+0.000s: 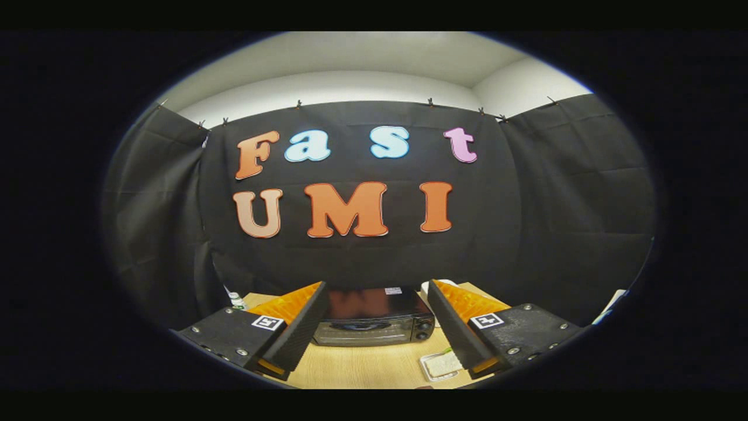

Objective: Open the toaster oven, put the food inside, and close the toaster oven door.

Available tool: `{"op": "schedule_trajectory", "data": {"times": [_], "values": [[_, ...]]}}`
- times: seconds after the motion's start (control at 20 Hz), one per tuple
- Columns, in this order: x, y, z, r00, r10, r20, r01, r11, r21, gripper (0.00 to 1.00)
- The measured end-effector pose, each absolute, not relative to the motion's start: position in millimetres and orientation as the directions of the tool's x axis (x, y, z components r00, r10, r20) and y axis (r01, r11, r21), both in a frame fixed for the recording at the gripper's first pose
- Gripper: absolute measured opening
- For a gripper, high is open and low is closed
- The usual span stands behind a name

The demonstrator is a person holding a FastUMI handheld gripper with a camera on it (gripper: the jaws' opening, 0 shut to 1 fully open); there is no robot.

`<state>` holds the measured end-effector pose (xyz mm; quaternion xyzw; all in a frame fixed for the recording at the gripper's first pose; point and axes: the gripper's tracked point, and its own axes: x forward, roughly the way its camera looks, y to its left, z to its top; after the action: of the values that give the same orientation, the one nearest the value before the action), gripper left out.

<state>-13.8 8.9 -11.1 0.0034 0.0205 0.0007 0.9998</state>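
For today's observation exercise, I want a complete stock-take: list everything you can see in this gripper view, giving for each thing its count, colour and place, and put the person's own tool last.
toaster oven: one, black with a glossy top and glass door, door closed, on the table beyond the fingers, seen in the gap between them.
tray of food: one, clear tray with pale food, on the table in front of the oven, beside the right finger.
bottle: one, clear with a dark cap, at the table's far left, behind the left finger.
white object: one, partly hidden behind the oven; cannot tell what it is.
table: one, light wood, under everything.
booth wall: black cloth, behind the table.
gripper: one, fingers open and apart, holding nothing, above the table short of the oven.
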Motion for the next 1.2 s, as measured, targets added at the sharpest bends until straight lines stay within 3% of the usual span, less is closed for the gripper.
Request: {"op": "schedule_trajectory", "data": {"times": [0.65,1.2], "values": [[68.8,43.8,-92.7,0.989,0.064,-0.131,-0.071,0.996,-0.048,1.0],[163.7,56.0,-217.9,0.93,0.035,-0.366,-0.086,0.989,-0.124,1.0]]}}
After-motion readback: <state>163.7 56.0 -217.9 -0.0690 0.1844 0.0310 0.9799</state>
